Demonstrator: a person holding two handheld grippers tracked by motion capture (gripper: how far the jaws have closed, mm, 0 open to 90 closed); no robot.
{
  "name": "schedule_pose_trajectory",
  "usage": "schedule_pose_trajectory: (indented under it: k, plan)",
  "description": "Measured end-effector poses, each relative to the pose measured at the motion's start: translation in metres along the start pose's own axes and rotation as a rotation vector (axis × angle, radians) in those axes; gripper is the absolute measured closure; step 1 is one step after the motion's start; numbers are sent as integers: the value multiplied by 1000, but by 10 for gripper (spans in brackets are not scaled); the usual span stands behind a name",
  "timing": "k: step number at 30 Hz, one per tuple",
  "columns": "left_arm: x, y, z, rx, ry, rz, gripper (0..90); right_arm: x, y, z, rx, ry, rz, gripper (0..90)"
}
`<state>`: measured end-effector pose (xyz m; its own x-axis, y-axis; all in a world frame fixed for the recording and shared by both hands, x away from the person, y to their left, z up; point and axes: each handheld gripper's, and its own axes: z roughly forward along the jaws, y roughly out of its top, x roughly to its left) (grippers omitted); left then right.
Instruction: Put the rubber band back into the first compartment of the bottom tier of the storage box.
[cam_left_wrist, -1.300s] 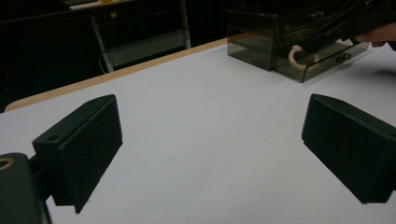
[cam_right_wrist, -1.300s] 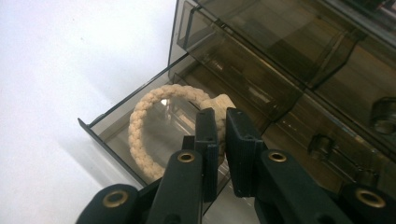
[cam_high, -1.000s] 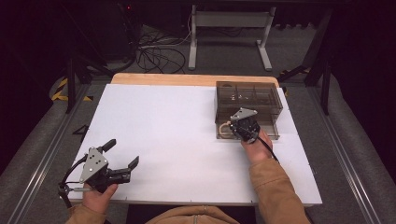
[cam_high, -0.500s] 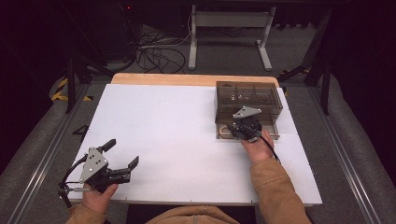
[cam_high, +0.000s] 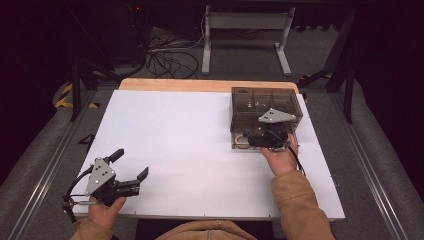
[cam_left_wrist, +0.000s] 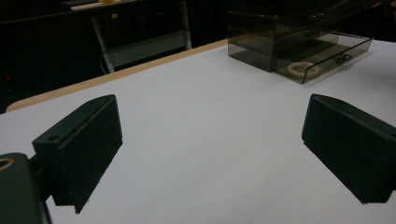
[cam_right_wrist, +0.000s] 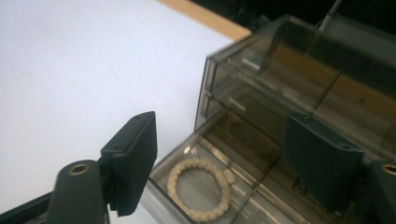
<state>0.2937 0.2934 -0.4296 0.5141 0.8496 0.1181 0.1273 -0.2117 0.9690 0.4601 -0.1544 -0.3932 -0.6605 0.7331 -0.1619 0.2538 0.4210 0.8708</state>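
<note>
A white table (cam_high: 200, 145) is seen from above, edged with a wooden strip at twelve o'clock. A smoky transparent drawer box (cam_high: 265, 107) is set toward two o'clock, with its bottom drawer (cam_high: 245, 141) pulled out toward the person. A pale ring (cam_high: 243, 138) can just be made out in that drawer. The right gripper (cam_high: 260, 139) is held over the open drawer by the right hand (cam_high: 282, 157), its jaw gap not readable from here. At seven o'clock, the left gripper (cam_high: 131, 167) is held by the left hand (cam_high: 105, 210) just above the table edge, jaws spread wide apart and nothing between them. Cables (cam_high: 165, 55) are strewn on the floor beyond the table.
</note>
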Motion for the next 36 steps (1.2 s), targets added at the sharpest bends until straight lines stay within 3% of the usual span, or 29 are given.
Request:
schedule_pose_trajectory:
  k: [4,25,36]
  plan:
    - [0,0,0,1,-2,0,55,1,4,-8,-37,3,3,254]
    - [0,0,0,2,-2,-1,55,4,13,-23,-80,-3,-22,214]
    - [0,0,-1,-2,0,-3,55,10,15,-48,-163,93,1,49]
